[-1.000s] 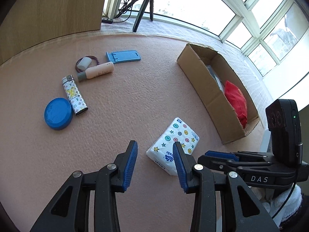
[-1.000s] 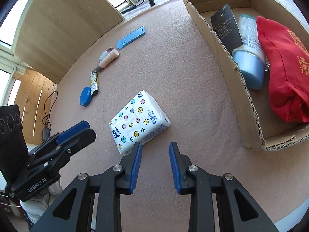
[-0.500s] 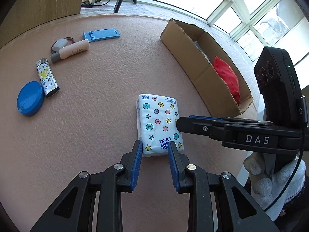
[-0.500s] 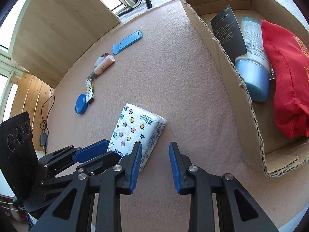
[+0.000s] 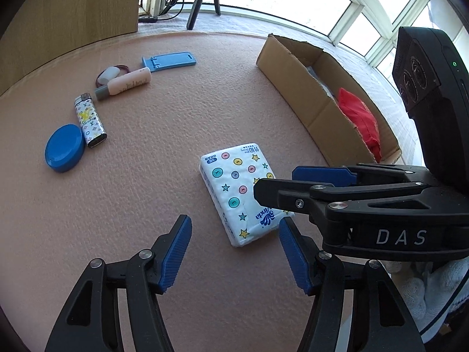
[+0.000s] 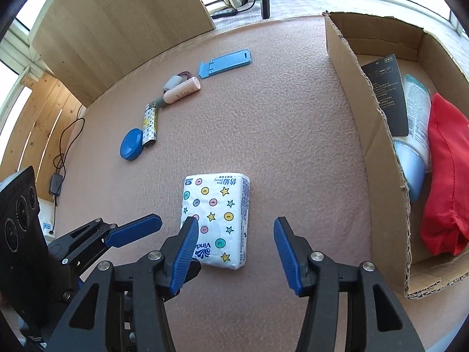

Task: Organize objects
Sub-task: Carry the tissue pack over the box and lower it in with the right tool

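Lying flat on the pink textured surface (image 6: 278, 117) is one tissue pack (image 6: 218, 220), a soft white plastic-wrapped block printed with coloured dots and stars and a blue brand mark at its near end. It sits between the cardboard box (image 6: 378, 135) and the cluster of small items, just in front of both pairs of tongs.

The left tongs (image 5: 234, 252) have just been opening; their blue pads now stand wide, with the near corner of the pack ahead of the gap and nothing pressed between them. The right tongs (image 6: 233, 252) have just been opening too and stand moderately apart; in the right wrist view the left pad overlaps the pack's near left edge, but neither pad squeezes it. In the left wrist view the right tongs reach across over the pack's right side.

Counted, the loose things on the surface are one round blue lid (image 5: 64, 148), one patterned lighter (image 5: 89, 124), one pinkish tube (image 5: 126, 83) with a grey cap, one small white piece on a dark red loop (image 5: 110, 73), and one flat blue phone stand (image 5: 168, 61).

Inside the box lie one red cloth pouch (image 6: 445, 176), one white bottle with a pale blue cap (image 6: 414, 135) and one black card (image 6: 387, 88).
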Available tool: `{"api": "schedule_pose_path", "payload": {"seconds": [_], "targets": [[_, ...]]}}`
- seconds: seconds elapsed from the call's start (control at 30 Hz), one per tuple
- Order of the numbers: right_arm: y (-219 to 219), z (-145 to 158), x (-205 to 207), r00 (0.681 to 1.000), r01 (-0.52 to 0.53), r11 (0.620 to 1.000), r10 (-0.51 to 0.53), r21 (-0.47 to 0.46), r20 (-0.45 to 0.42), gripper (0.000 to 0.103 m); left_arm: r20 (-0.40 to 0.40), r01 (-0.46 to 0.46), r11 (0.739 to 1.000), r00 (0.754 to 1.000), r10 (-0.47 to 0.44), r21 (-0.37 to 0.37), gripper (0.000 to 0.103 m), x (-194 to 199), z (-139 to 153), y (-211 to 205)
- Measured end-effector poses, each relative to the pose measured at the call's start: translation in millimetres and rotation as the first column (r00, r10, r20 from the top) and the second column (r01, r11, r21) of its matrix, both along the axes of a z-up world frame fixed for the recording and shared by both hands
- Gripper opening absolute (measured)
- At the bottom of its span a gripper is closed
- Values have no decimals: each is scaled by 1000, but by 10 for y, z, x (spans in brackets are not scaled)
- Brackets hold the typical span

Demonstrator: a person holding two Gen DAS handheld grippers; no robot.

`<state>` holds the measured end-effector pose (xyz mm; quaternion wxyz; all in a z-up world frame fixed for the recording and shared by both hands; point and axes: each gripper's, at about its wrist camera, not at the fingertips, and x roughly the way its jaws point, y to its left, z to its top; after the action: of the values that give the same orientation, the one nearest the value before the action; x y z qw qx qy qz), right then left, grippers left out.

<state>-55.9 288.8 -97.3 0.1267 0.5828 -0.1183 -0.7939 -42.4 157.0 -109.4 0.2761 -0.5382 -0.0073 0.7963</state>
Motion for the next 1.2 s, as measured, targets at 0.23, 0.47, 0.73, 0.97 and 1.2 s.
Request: {"api": "schedule_pose_path", "payload": {"seconds": [0.23,0.47,0.73,0.97,1.2], "targets": [[-110,-91,-31,999,-46,999,46,-2,30,50,26,-21,998,999,20,57,65,-42,-30,59],[-123,-114,-40,997,-67,997,68,-28,43,46,42,-26,997,999,23,78,49,-38,-49,107],[-24,3,-33,998,-57,997,58,-45,21,44,14,-32,995,999,31,93,47,-36,132,207],[175,309,-47,999,-34,998,32,-57,-41,44,-63,0,995,998,7,102,47,-91,483,456],[532,662,-33,992,11,999,-16,-42,-127,44,-125,56,990,991,-40,132,47,-151,791,869]]}}
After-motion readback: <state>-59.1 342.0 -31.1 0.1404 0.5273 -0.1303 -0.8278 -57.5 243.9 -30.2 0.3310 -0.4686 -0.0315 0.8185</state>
